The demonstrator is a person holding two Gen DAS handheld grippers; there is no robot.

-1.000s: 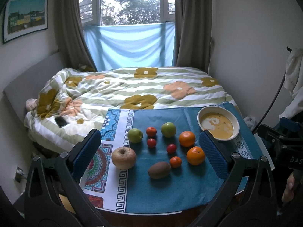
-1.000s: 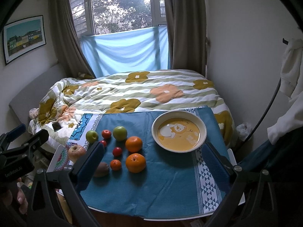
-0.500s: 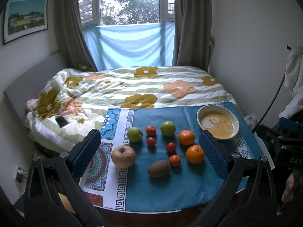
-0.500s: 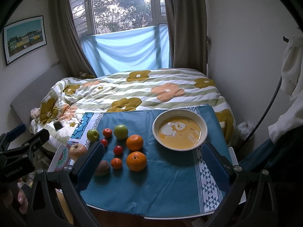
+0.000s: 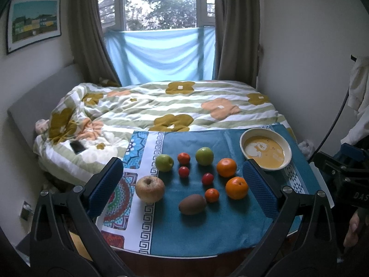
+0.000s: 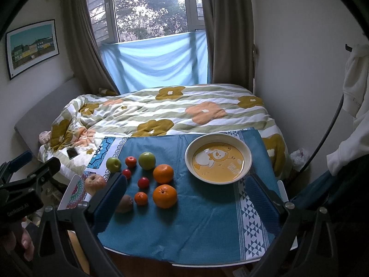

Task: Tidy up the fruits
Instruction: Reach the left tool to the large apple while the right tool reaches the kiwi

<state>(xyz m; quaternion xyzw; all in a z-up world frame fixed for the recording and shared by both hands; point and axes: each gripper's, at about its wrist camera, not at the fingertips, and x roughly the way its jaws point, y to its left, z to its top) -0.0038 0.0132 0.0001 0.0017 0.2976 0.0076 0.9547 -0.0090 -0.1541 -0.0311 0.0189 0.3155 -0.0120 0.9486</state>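
Fruits lie on a blue cloth (image 5: 203,230) on a small table: two oranges (image 5: 236,187) (image 6: 164,196), two green apples (image 5: 204,156) (image 6: 147,160), a brownish apple (image 5: 150,189) (image 6: 95,183), a kiwi (image 5: 192,204) (image 6: 124,203), and several small red and orange fruits (image 5: 211,195) (image 6: 143,182). An empty yellow bowl with a bear print (image 5: 265,149) (image 6: 218,158) stands at the right. My left gripper (image 5: 182,184) is open, held above the near edge before the fruits. My right gripper (image 6: 186,202) is open, before the bowl.
A bed with a flowered quilt (image 5: 173,106) lies just behind the table, with a phone (image 5: 77,147) on it. A wall and hanging clothes (image 6: 355,87) are at the right. The table's near edge (image 6: 207,262) is just below the grippers.
Both grippers have moved slightly; the fruits and bowl sit a little higher in the views. Nothing on the table has moved.
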